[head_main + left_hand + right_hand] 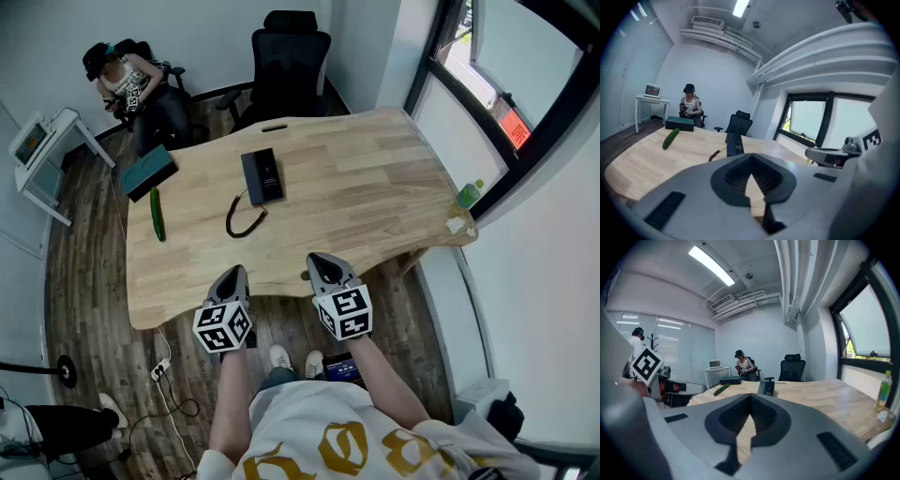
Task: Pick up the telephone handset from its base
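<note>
My left gripper [232,272] and right gripper [325,261], jaws pinched tight with nothing in them, at the worktop's [375,187] near edge, telephone [262,175] in the worktop's middle, open wood in between.

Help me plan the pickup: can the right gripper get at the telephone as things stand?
Probably yes: only bare table lies between the right gripper and the telephone; the cucumber lies well aside. Its jaws are shut, though.

On the table [375,187], cucumber [157,214] and box [148,172] lie left of the telephone [262,175].
</note>
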`<action>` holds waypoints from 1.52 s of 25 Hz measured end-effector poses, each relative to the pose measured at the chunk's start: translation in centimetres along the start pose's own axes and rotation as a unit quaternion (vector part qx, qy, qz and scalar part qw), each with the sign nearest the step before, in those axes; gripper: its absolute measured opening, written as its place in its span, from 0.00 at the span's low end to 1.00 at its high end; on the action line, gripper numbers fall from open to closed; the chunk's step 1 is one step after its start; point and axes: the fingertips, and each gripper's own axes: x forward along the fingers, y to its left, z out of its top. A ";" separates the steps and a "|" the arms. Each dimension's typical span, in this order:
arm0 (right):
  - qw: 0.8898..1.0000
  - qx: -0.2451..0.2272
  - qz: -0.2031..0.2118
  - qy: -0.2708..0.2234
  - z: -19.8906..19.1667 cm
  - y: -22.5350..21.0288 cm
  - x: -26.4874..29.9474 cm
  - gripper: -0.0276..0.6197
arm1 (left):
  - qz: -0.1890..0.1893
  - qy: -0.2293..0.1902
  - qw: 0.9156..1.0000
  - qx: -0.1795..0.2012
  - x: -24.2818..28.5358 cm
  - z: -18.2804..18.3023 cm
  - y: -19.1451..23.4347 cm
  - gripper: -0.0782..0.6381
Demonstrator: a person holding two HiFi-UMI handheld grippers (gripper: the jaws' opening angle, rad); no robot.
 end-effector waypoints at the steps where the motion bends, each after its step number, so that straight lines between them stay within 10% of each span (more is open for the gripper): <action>1: 1.000 0.000 0.001 -0.001 0.1 0.1 0.0 0.05 | -0.009 0.001 1.000 -0.002 0.0 0.1 -0.2 0.12; 24: 1.000 0.004 0.016 -0.008 0.5 -1.3 0.2 0.05 | 0.006 -0.030 1.000 0.000 -0.4 1.3 -0.3 0.12; 38: 1.000 0.007 0.014 0.019 1.2 -5.6 8.8 0.05 | -0.006 -0.031 0.999 0.009 8.9 4.4 2.6 0.12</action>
